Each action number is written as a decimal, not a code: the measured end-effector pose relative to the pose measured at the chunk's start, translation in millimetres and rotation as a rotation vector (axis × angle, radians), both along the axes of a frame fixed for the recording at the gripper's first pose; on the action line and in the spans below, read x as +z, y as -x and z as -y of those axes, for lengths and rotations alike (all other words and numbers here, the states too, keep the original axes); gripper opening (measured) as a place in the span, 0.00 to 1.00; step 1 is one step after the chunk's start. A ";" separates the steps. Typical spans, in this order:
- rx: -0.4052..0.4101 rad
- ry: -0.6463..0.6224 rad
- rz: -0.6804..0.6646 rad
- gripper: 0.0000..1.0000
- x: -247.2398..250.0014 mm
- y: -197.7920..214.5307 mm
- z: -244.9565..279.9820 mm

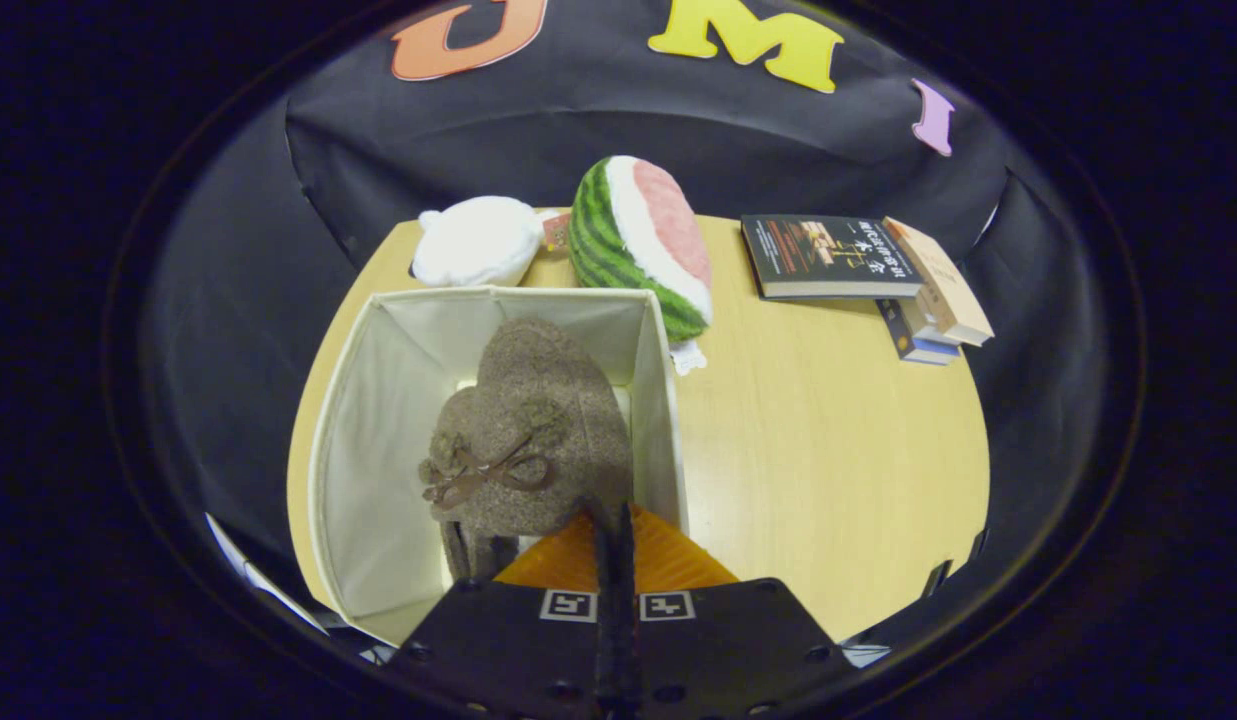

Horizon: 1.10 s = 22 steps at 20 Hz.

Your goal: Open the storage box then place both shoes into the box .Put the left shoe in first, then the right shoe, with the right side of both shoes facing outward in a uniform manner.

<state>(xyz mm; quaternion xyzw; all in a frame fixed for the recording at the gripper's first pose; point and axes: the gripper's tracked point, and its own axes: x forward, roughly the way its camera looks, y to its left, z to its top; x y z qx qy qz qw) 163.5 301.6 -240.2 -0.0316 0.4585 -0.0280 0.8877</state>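
The white fabric storage box (373, 450) stands open on the round wooden table (828, 450), just ahead of my fingers. A brown fuzzy shoe (498, 480) with a dark bow hangs inside the box, its upper turned towards the left wall. My gripper (610, 515) is above the box's right wall, its fingers (668, 555) closed tight on the shoe's rim. Behind this shoe rises a second brown fuzzy shape (543, 355) of the same material, seemingly the other shoe, leaning near the far wall. The box floor is mostly hidden.
A watermelon-slice plush (638, 245) leans just beyond the box's far right corner, with a white plush (478, 240) to its left. A stack of books (848, 260) lies at the far right of the table. Bare tabletop stretches right of the box.
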 end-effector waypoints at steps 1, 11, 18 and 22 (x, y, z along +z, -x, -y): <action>0.005 -0.010 0.003 0.09 -0.9 -0.8 -3.3; 0.084 -0.197 0.219 0.83 74.8 15.1 -6.8; 0.009 -0.259 0.526 0.97 173.4 62.5 87.1; -0.020 -0.194 0.709 0.97 219.6 91.7 156.4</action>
